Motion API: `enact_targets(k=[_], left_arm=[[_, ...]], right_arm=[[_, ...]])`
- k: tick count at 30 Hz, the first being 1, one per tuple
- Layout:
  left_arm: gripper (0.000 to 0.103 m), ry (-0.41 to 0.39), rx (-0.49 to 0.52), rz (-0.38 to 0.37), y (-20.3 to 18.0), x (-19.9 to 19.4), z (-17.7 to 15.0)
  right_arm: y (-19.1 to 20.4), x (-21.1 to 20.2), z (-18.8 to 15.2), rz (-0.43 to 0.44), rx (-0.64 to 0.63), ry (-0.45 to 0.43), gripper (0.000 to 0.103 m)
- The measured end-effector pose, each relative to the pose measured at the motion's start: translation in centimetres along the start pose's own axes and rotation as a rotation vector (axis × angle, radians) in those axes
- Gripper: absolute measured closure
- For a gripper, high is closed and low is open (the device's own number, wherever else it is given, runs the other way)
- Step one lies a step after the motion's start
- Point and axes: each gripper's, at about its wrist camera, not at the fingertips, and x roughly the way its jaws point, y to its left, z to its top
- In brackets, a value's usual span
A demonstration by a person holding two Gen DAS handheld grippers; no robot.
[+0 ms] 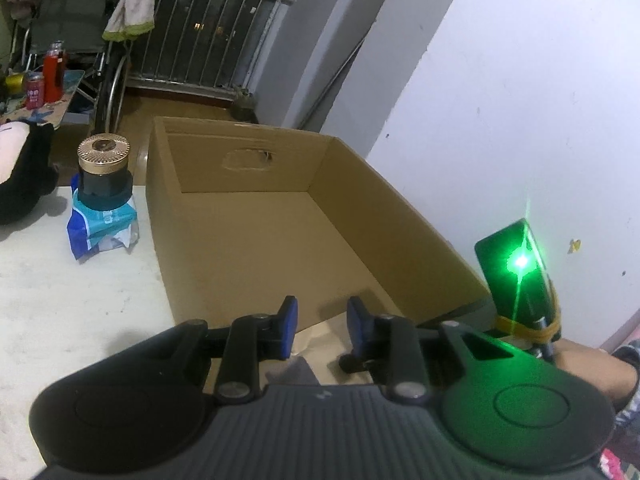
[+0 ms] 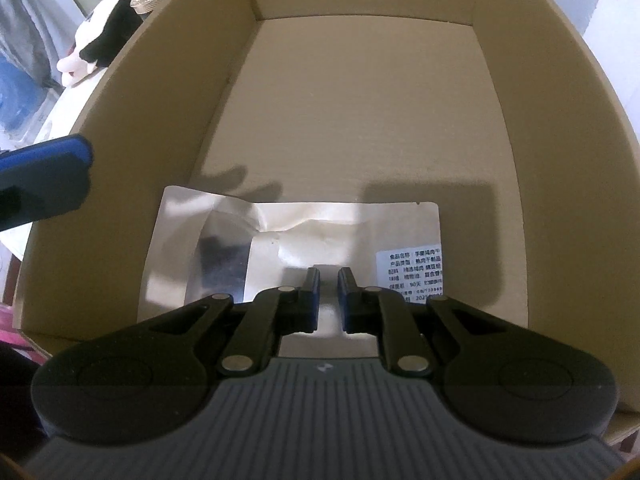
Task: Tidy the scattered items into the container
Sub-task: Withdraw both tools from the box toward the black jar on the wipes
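Cardboard box on white table by wall; both jaws narrowly parted, seemingly pinching nothing.

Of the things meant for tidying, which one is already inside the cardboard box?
The flat silvery pouch with the printed label. It lies on the box floor, while the gold-lidded jar, blue packet and plush toy sit outside.

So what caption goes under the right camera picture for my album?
Right gripper over a silvery food pouch lying inside the cardboard box.
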Motion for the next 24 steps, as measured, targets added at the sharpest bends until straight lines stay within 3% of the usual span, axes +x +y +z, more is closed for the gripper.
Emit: enact_targets(k=[5, 13, 24], left_arm=[[0.076, 0.007, -0.006, 0.006, 0.3, 0.0, -0.1], [0.076, -0.021, -0.026, 0.041, 1.3, 0.0, 0.9], [0.076, -0.075, -0.020, 0.116, 3.0, 0.0, 3.0]], right_arm=[[-0.6, -0.1, 0.1, 0.037, 0.019, -0.024, 0.091], [0.0, -3.2, 0.6, 0.022, 0.016, -0.146, 0.090], [2.6, -5.6, 4.5, 0.017, -0.040, -0.232, 0.090]])
